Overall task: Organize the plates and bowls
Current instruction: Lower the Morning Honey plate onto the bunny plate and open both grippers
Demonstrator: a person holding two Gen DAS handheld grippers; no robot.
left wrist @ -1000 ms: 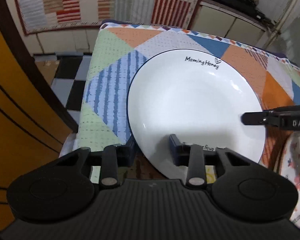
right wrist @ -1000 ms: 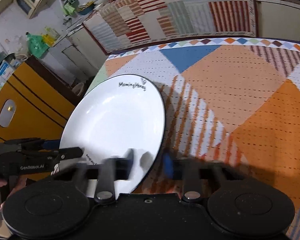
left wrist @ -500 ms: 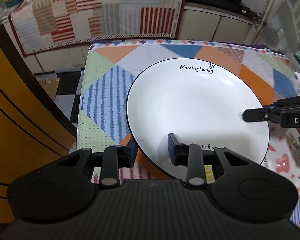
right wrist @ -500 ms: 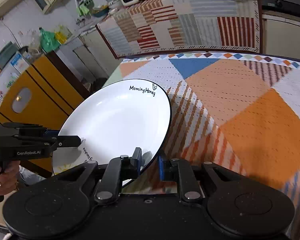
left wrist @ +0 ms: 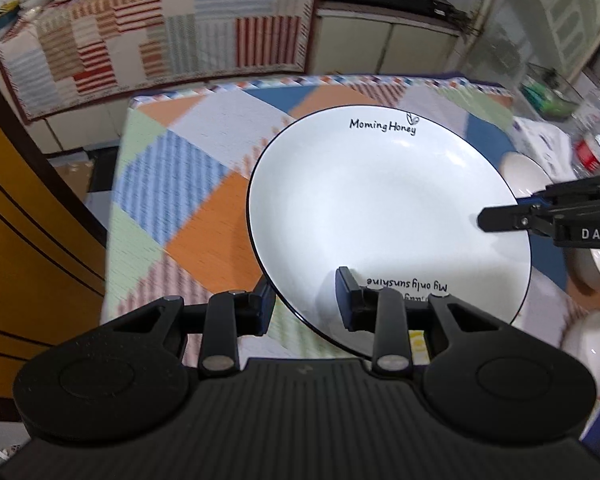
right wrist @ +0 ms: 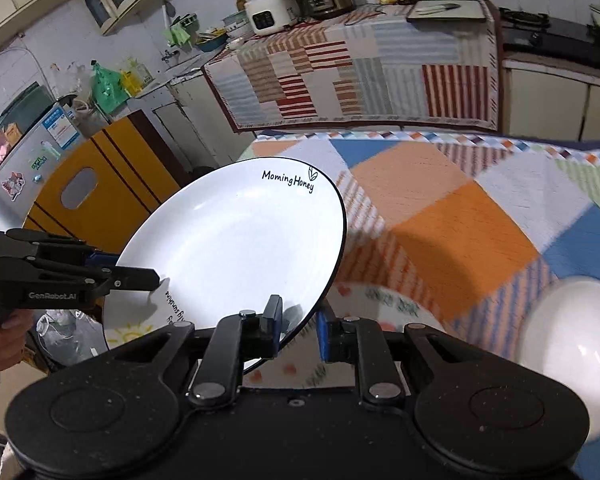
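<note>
both hand-held grippers (left wrist: 304,300) (right wrist: 298,326) clamp plate (left wrist: 380,208) rim | bowls (left wrist: 592,344) cut off, blurred

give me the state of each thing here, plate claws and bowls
white plate: lifted off the table, tilted, gripped at two rim spots
left claw: shut on the plate's near rim
right claw: shut on the plate's rim
white bowl: upright on the patchwork cloth

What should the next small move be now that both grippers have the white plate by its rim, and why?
Probably carry the plate a little further right, staying level. The left gripper and right gripper each pinch its rim, and it hangs tilted above the patchwork tablecloth. The white bowls sit on that side, so it likely belongs there.
</note>
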